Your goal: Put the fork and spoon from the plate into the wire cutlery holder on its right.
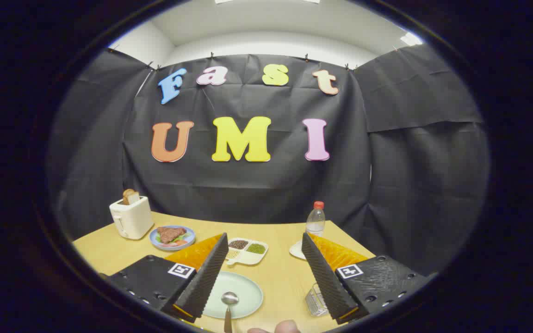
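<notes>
— What's the gripper (264, 273) doing?
— I've got it spread wide, holding nothing, above the wooden surface (285, 277).
— And the cutlery?
— The metal spoon (229, 305) lies on the pale green round plate (243, 289), between the fingers. The wire cutlery holder (315, 299) sits right of the plate, by the right finger.

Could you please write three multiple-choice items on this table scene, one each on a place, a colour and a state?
1. Where does the spoon lie?
A. on the pale green plate
B. in the toaster
C. beside the bottle

2. What colour is the bottle's cap?
A. blue
B. red
C. yellow

3. How is the hand-held gripper?
A. shut on the spoon
B. shut on nothing
C. open

Answers: 1 A, its bowl rests on the plate between the fingers; 2 B, the cap is red; 3 C, the fingers stand wide apart.
</notes>
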The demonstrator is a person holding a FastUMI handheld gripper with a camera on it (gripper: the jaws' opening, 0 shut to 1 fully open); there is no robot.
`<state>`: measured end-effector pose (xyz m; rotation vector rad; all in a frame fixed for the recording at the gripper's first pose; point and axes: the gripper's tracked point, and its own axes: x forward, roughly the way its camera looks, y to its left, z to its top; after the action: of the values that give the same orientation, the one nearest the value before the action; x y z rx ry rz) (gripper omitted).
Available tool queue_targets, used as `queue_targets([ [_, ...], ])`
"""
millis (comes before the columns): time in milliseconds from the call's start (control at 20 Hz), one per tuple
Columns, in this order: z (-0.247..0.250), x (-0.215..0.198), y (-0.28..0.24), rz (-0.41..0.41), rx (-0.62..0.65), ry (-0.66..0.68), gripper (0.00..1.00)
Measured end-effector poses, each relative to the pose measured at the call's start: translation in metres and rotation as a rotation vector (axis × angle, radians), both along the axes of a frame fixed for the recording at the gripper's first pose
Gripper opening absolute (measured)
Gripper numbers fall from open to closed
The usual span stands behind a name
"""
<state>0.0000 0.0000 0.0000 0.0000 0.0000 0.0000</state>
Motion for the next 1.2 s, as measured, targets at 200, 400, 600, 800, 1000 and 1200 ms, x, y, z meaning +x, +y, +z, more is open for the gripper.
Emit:
queue_targets([
  [200,0.000,-0.007,0.004,0.026,0.060,0.028,0.96],
  [400,0.000,-0.013,0.000,0.025,0.049,0.026,0.95],
  [600,-0.001,-0.014,-0.001,0.024,0.071,0.040,0.95],
  [800,-0.009,-0.013,0.001,0.033,0.079,0.082,0.95],
  [1000,-0.032,-0.014,0.007,0.056,0.051,0.162,0.95],
  [1200,-0.063,-0.018,0.024,0.105,0.048,0.311,0.95],
])
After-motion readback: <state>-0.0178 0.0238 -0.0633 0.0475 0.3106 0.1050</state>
